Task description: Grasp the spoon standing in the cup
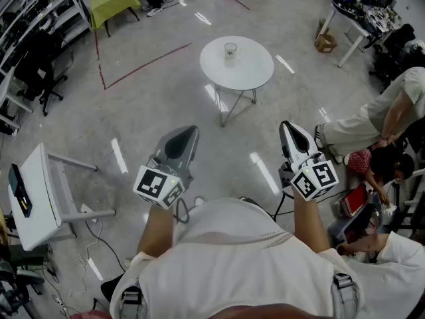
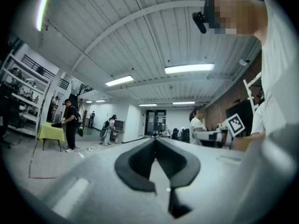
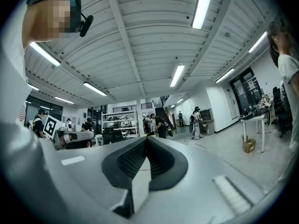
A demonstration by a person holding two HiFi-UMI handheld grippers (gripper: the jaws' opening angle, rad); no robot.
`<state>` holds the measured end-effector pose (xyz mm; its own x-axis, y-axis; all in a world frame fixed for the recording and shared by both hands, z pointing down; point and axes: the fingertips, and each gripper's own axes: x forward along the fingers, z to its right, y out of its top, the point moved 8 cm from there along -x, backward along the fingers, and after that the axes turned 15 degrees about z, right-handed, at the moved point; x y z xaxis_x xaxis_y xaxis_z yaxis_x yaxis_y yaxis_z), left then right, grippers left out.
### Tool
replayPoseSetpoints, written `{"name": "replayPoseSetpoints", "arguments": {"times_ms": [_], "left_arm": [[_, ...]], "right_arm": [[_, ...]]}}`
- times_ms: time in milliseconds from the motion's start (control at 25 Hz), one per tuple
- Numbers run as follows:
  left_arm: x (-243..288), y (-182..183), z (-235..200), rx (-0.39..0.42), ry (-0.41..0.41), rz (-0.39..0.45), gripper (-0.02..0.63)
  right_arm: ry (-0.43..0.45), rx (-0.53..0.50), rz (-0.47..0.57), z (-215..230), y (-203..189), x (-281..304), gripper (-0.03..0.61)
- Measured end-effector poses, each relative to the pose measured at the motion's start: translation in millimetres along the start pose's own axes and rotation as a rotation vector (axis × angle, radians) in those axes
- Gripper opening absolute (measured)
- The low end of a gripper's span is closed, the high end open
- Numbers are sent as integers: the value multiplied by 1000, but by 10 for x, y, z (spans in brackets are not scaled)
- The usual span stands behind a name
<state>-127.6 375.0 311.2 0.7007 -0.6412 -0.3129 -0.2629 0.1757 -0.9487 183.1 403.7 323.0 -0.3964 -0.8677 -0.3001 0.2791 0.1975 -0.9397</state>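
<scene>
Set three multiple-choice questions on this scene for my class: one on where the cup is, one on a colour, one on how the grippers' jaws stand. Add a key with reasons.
1. Where does the cup stand?
A. On the round white table
B. On the floor
C. Between a gripper's jaws

2. What colour is the cloth over the small table at the far left?
A. Red
B. Yellow-green
C. Blue

3. How do the left gripper and the right gripper stand?
A. Both wide open
B. Both shut, holding nothing
C. The right one shut on the cup

Key:
1 A: the head view shows the cup on the tabletop, far ahead of both grippers.
2 B: the cloth is plainly yellow-green.
3 B: each gripper view shows its jaws together with nothing between them.
</scene>
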Motion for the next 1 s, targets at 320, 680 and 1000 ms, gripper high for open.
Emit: {"name": "replayPoseSetpoints", "arguments": {"times_ms": [320,680,1000], "left_arm": [[-32,3,32,-17,-22,-3,0],[-55,-51,-88,-29,-37,-16,0],[-253,-25,-406,-43,-12,-26,1]], "right_arm": [[-6,-8,-21,-85,-12,-78,6],[-24,2,-19,-109,-138,-43,6],[-8,29,-21,-319,-301,261,6]]}}
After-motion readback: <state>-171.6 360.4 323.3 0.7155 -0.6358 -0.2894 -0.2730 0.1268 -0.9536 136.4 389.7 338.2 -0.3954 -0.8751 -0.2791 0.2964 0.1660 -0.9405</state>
